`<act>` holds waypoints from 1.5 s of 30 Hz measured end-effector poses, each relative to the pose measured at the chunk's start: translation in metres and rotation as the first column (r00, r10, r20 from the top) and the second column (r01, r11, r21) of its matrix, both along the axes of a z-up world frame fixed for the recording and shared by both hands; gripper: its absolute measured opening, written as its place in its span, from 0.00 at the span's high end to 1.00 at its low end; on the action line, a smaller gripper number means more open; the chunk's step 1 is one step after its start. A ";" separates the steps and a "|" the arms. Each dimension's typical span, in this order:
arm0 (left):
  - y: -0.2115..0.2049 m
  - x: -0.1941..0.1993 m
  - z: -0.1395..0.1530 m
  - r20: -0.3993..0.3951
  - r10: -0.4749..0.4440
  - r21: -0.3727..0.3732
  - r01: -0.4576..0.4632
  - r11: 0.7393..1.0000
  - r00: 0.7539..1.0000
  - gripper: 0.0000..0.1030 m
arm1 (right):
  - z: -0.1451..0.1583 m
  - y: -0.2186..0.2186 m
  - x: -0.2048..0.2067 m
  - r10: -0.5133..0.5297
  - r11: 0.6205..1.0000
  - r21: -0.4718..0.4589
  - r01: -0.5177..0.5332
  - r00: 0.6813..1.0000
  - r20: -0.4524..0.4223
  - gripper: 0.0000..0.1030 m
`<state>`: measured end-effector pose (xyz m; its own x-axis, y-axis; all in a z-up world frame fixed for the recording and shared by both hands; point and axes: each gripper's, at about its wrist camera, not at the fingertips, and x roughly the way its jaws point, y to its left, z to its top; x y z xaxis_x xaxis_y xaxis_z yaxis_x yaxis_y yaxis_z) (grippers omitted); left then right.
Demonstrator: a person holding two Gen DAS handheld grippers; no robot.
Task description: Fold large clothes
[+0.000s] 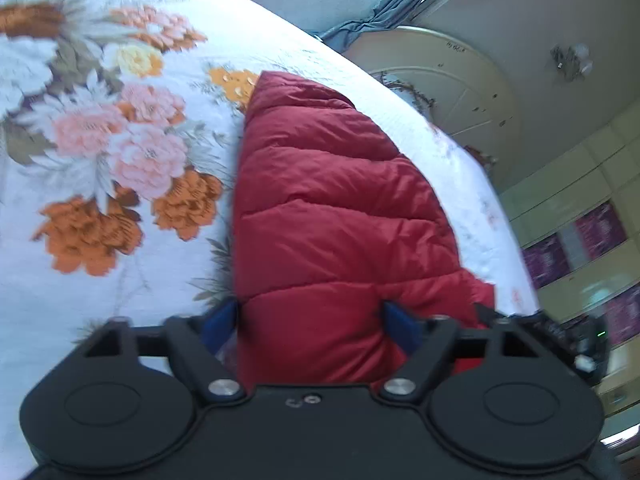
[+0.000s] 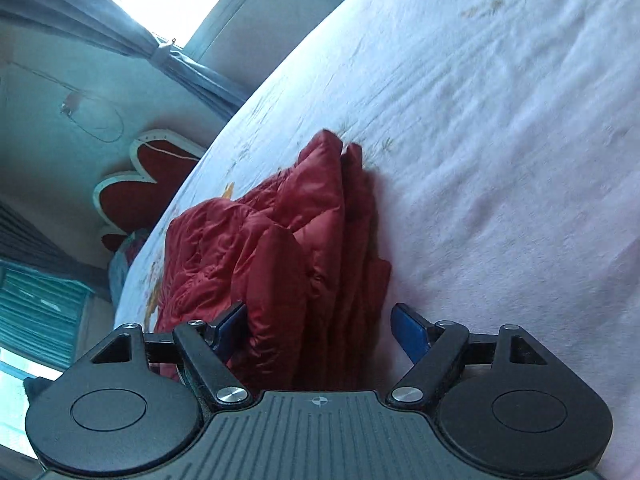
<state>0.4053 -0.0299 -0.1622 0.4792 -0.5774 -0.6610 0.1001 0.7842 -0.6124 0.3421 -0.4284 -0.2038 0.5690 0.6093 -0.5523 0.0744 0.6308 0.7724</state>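
Observation:
A red quilted puffer jacket (image 1: 328, 208) lies on a bed with a white floral sheet (image 1: 120, 140). My left gripper (image 1: 310, 322) is wide open, its blue fingers (image 1: 218, 320) on either side of the jacket's near end, with padded fabric filling the gap. In the right wrist view the jacket (image 2: 280, 240) is bunched in thick folds. My right gripper (image 2: 320, 326) is also wide open around the near folds; its left blue finger (image 2: 230, 326) touches the fabric, its right finger stands clear over the sheet (image 2: 500, 140).
The bed edge curves off in both views. Beyond it are a grey curtain (image 2: 120, 36) by a bright window, a red and white heart-shaped headboard (image 2: 140, 184), a cream door (image 1: 452, 92) and wall tiles (image 1: 580, 240).

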 end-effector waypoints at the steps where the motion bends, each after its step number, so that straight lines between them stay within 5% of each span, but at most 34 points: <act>1: 0.000 0.001 -0.001 -0.001 0.001 -0.002 -0.001 1.000 1.000 0.29 | -0.001 0.001 -0.001 0.006 1.000 0.004 -0.006 1.000 0.009 0.24; 4: -0.001 0.002 -0.003 0.000 -0.004 -0.003 0.004 1.000 1.000 0.31 | -0.005 0.004 0.005 0.016 1.000 0.016 -0.016 1.000 0.024 0.30; 8: -0.006 -0.002 0.002 0.020 -0.019 0.009 0.019 1.000 1.000 0.37 | -0.009 0.007 0.008 0.035 0.998 0.052 -0.036 0.999 0.027 0.62; 12: -0.008 -0.006 0.015 0.062 -0.053 0.036 0.051 0.998 0.997 0.47 | 0.008 0.015 0.000 0.030 0.999 0.010 -0.030 0.997 0.070 0.75; 20: 0.035 -0.013 0.051 0.173 -0.055 0.001 0.056 0.998 0.983 0.50 | 0.058 0.069 -0.008 0.046 0.997 -0.070 -0.035 0.986 0.163 0.77; 29: 0.181 0.006 0.089 0.221 -0.008 0.023 0.003 1.000 0.975 0.50 | 0.091 0.231 0.027 0.110 0.991 -0.102 -0.089 0.970 0.216 0.77; 38: 0.308 0.041 0.067 0.132 0.033 0.071 -0.043 0.997 0.991 0.50 | 0.072 0.371 0.095 0.173 0.983 -0.088 -0.161 0.974 0.148 0.77; 45: 0.327 0.065 0.029 0.076 0.039 0.064 -0.044 0.997 0.996 0.47 | 0.040 0.399 0.117 0.142 0.987 -0.083 -0.137 0.988 0.061 0.77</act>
<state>0.4707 0.2970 -0.1328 0.5508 -0.5126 -0.6587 0.1102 0.8270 -0.5513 0.4590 -0.0295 -0.1637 0.5187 0.6413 -0.5654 -0.0686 0.6903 0.7202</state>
